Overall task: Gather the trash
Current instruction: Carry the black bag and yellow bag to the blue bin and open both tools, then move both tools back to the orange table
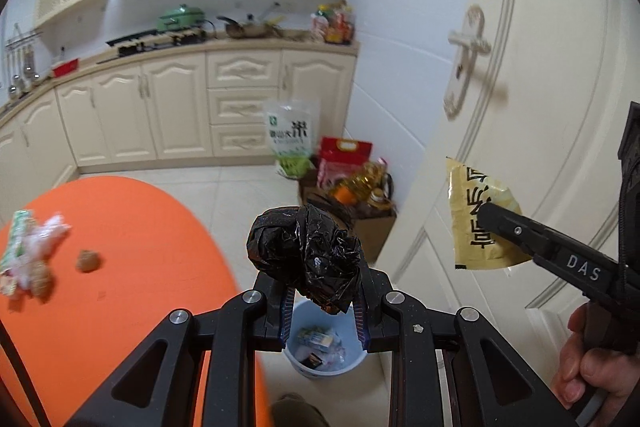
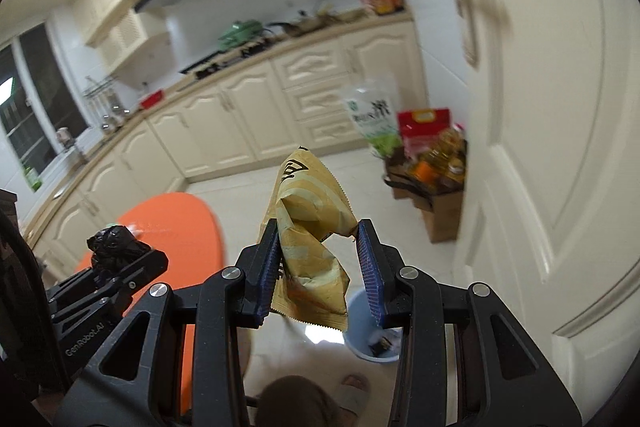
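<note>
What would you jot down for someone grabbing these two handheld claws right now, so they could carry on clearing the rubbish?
Left gripper: shut on a crumpled black plastic bag, held above the blue bin on the floor.
Right gripper: shut on a yellow snack wrapper, also near the bin, beside the white door.
Done: some wrappers already lie in the bin.
Left: drop both held pieces into the bin, then go back to the orange table, where a white-and-green wrapper pile and a small brown scrap wait.
</note>
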{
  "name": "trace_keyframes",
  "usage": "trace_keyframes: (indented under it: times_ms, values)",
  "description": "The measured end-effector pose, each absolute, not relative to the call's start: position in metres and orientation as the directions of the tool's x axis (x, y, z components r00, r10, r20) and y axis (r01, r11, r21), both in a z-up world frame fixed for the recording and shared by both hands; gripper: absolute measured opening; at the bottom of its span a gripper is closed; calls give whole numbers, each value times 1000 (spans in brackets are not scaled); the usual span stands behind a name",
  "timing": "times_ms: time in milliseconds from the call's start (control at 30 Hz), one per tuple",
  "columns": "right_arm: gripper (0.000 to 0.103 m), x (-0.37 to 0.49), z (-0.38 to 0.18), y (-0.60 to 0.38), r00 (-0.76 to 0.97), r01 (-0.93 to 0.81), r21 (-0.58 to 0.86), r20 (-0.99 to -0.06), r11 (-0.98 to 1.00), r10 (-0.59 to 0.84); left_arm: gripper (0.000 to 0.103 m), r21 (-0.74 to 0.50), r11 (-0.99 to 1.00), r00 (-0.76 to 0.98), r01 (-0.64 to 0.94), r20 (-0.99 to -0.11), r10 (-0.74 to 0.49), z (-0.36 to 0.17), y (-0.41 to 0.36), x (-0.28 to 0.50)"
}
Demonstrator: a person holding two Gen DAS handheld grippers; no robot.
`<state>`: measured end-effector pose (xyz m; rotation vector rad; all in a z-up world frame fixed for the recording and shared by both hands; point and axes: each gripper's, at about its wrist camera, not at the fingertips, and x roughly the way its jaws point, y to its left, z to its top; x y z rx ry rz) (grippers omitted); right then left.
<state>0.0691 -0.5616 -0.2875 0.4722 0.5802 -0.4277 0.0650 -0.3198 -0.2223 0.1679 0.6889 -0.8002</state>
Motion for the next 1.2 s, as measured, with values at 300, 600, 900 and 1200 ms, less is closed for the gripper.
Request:
trace_keyframes:
  times_ms: [300, 600, 900, 1200]
  values:
    - [35, 90, -362, -622, 671, 566, 317, -714, 761, -201, 21, -106, 683, 393, 723, -750, -532, -290, -414, 124]
    - [35, 121, -444, -660, 598, 594, 354, -795, 722, -103, 21, -111, 693, 304, 713, -841, -448, -347, -509, 185]
    - [36, 137, -494, -680, 570, 613, 396, -821, 683, -35, 54, -97, 717, 247, 690, -900, -360, -382, -561, 236]
    - [81, 138, -510, -700, 574, 656, 430, -818, 620, -41, 96, -25, 749, 317, 662, -896, -309, -386, -574, 242]
